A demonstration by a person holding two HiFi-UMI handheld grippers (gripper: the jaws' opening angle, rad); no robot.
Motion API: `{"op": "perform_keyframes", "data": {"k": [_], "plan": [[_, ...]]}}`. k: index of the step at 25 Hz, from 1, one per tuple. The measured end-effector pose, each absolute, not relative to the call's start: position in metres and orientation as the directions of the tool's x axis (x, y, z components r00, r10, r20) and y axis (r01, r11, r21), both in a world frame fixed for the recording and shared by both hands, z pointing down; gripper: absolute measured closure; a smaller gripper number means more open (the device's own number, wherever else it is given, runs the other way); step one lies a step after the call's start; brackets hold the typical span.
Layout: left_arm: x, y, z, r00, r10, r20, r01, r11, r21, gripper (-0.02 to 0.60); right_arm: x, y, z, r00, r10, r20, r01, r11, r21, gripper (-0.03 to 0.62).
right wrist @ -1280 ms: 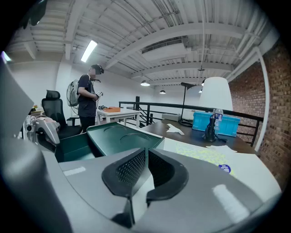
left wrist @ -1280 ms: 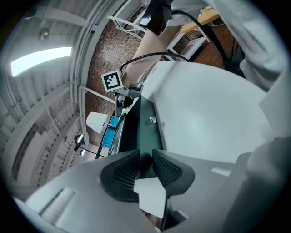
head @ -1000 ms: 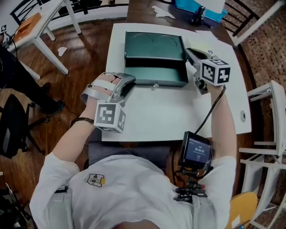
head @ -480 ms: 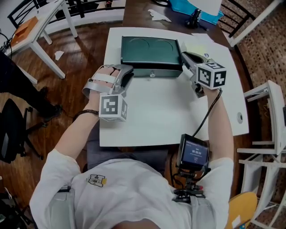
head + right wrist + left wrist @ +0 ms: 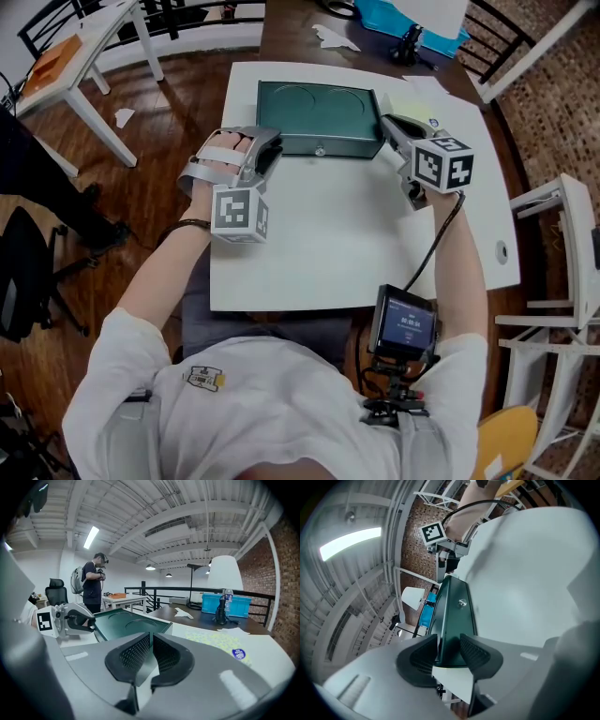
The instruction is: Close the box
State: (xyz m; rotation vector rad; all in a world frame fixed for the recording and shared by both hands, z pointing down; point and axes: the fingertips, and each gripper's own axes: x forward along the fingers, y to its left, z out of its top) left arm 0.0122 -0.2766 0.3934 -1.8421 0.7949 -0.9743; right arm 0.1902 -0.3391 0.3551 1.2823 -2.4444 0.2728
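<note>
The left gripper's (image 5: 449,645) jaws are opening. They straddle the left end of the closed green box (image 5: 319,114), and the pads are not pressing on it. The right gripper's (image 5: 151,644) jaws are pinched on the box's right edge. The box lies flat at the far middle of the white tabletop (image 5: 328,234). Both forearms (image 5: 159,281) reach forward over the near edge, with the left hand (image 5: 223,167) palm down.

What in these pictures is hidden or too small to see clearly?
- Box contents: all views, the closed lid hides them.
- Front clasp: head view, too small to tell if latched.
- Box's left end: head view, the left tongs, opening with it between them, cover it.
- Screen text: head view, too small.
</note>
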Motion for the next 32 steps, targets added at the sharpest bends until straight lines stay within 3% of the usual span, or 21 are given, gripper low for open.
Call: {"op": "perform_keyframes", "data": {"k": [4,6,9,11,13,15,20,32], "plan": [[0.007,-0.269,0.397,0.506,-0.802,0.317,-0.147,-0.442,-0.885,0.454,0.191,-0.336,0.355,-0.503,-0.768,0.396,-0.836,0.549,0.002,0.565],[0.009,-0.245,0.389,0.590,-0.742,0.318,-0.250,-0.543,-0.802,0.454,0.191,-0.317,0.350,-0.509,-0.782,0.360,-0.840,0.542,-0.008,0.571],[0.026,-0.184,0.358,0.816,-0.543,0.198,-0.418,-0.791,-0.447,0.456,0.184,-0.256,0.340,-0.579,-0.768,0.274,-0.806,0.590,-0.048,0.582],[0.037,-0.146,0.336,0.910,-0.408,0.072,-0.388,-0.901,-0.192,0.491,0.174,-0.208,0.340,-0.646,-0.730,0.223,-0.758,0.647,-0.083,0.589],[0.042,-0.122,0.330,0.947,-0.320,-0.004,-0.320,-0.947,-0.030,0.583,0.160,-0.165,0.346,-0.702,-0.683,0.202,-0.706,0.704,-0.077,0.591],[0.046,-0.114,0.341,0.958,-0.285,0.008,-0.286,-0.957,0.056,0.583,0.146,-0.135,0.356,-0.728,-0.651,0.215,-0.670,0.742,-0.020,0.591],[0.051,-0.119,0.372,0.945,-0.296,0.138,-0.309,-0.947,0.085,0.583,0.126,-0.111,0.373,-0.773,-0.594,0.224,-0.620,0.783,-0.061,0.594],[0.050,-0.123,0.373,0.936,-0.322,0.144,-0.336,-0.938,0.086,0.583,0.128,-0.111,0.368,-0.791,-0.583,0.186,-0.606,0.789,-0.106,0.595]]}}
